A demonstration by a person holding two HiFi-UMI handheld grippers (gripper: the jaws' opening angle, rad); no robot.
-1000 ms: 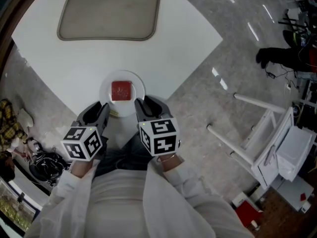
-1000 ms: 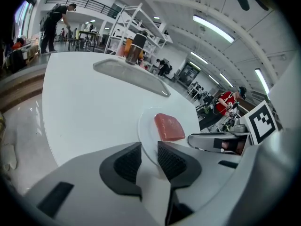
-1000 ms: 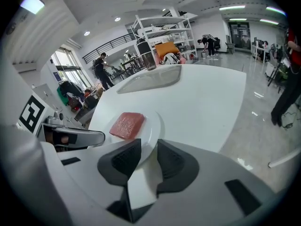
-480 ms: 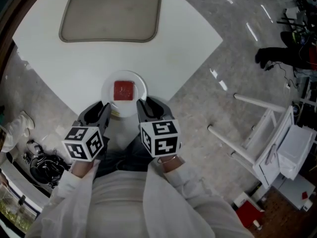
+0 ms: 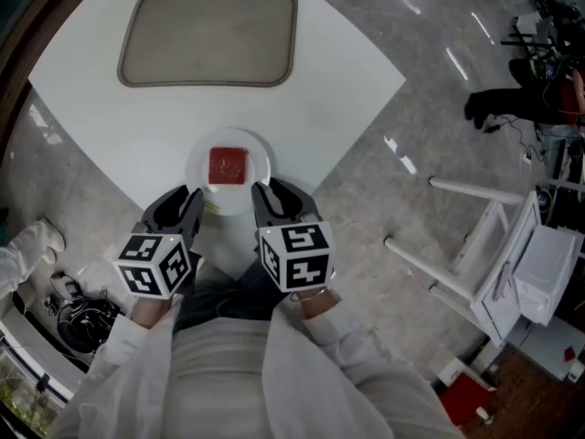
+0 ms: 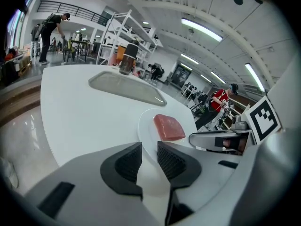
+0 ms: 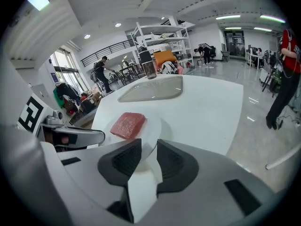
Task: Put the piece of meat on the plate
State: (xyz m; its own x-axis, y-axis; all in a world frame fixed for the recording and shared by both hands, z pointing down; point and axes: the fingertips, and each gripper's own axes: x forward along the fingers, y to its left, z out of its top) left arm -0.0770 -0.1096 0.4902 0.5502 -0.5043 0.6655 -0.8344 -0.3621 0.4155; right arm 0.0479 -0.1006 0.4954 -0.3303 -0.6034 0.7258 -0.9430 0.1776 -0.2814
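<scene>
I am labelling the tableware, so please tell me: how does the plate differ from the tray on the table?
The plate is round and white; the tray is a grey-beige rounded rectangle. The plate is much smaller than the tray. The plate holds the piece of meat; the tray looks empty. Both lie flat on the white table.

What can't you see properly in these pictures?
Underside of the piece of meat: it lies against the plate, so no view shows it.
Near rim of the plate: behind the jaws of the left gripper in the left gripper view, and of the right gripper in the right gripper view.
Dark container beyond the tray: too small to identify.
</scene>
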